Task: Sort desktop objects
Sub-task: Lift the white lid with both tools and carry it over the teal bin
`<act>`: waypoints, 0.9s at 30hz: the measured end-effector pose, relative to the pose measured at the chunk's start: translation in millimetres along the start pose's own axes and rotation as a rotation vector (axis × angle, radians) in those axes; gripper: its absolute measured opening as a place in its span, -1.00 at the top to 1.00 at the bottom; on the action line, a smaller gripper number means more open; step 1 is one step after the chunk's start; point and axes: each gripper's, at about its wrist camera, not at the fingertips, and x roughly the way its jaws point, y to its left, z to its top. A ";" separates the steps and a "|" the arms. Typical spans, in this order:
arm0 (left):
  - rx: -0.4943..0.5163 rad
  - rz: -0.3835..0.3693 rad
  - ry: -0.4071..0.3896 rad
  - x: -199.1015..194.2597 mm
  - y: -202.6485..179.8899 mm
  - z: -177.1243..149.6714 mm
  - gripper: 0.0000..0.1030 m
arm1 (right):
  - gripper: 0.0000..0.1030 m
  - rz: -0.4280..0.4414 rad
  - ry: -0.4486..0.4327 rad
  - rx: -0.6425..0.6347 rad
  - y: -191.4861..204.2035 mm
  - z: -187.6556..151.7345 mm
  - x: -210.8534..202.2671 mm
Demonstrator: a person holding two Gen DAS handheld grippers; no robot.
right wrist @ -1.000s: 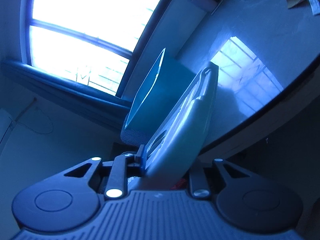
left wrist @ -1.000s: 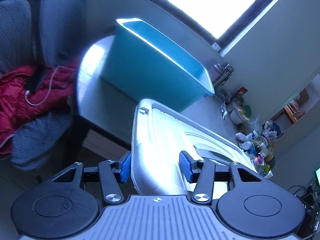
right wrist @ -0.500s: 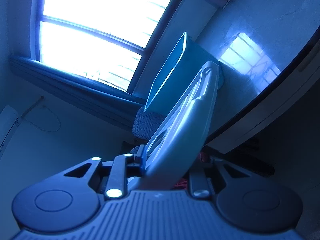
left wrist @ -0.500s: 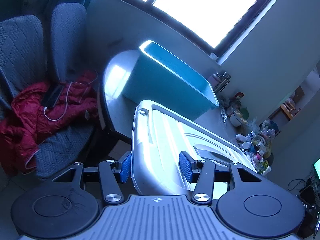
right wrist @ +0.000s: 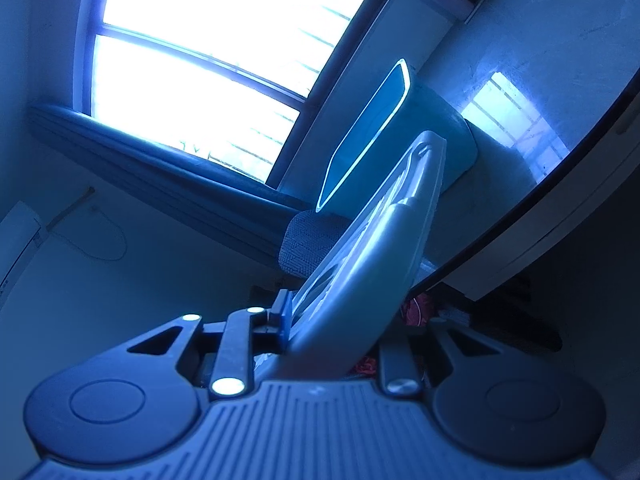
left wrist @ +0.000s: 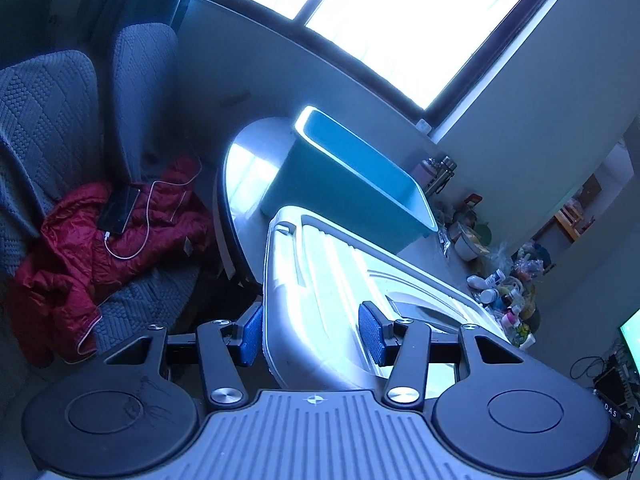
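Short of the teal storage bin (left wrist: pixel 352 184) on the round worktop (left wrist: pixel 248 160), both tools, left tool (left wrist: pixel 310 334) and right tool (right wrist: pixel 332 320), clamp a white plastic lid (left wrist: pixel 320 296), carried off the worktop's edge, probably to leave the bin open for sorting.

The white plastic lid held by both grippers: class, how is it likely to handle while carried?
The white lid looks stiff: it keeps its flat shape between the left gripper and right gripper. Its glossy surface may be slippery. Thin moulded plastic, so probably light for its size.
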 end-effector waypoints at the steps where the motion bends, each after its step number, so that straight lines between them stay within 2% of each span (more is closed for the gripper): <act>1: 0.003 -0.002 -0.001 -2.3 1.8 1.5 0.00 | 0.54 -0.002 -0.004 0.001 2.8 -2.4 0.5; 13: 0.033 -0.046 0.011 -22.7 17.9 23.3 0.00 | 0.54 -0.012 -0.048 -0.013 34.2 -30.3 2.1; 21: 0.048 -0.059 0.005 -29.8 24.7 42.0 0.00 | 0.54 -0.003 -0.064 -0.030 49.8 -33.9 12.8; 27: 0.047 -0.063 -0.013 -29.6 23.7 59.4 0.00 | 0.54 0.011 -0.070 -0.058 61.1 -24.5 25.2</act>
